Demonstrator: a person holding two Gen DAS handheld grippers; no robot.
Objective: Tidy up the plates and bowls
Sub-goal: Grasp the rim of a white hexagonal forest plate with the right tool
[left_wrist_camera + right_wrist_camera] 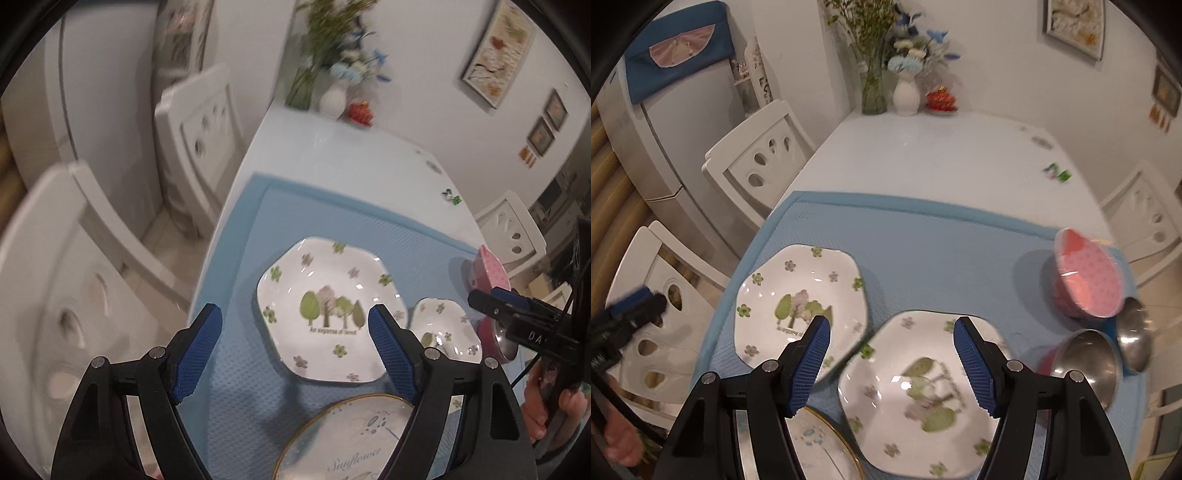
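Observation:
On the blue mat (332, 218), a white hexagonal plate (328, 306) with a tree print lies flat. My left gripper (294, 310) hovers open over its near-left edge, with nothing between the pads. A smaller hexagonal bowl (443, 328) of the same print sits to its right. My right gripper (892, 321) hangs open above that bowl (916, 398) and touches nothing. A round gold-rimmed plate (347, 439) lies nearest me, partly hidden by the fingers. The hexagonal plate (798, 302) also shows in the right wrist view, with the left gripper (639, 299) at the far left.
A pink dotted bowl (1089, 273) leans at the mat's right edge, beside two steel bowls (1086, 365). Vases with flowers (905, 92) and a red ornament (940, 99) stand at the table's far end. White chairs (757, 155) line both sides of the table.

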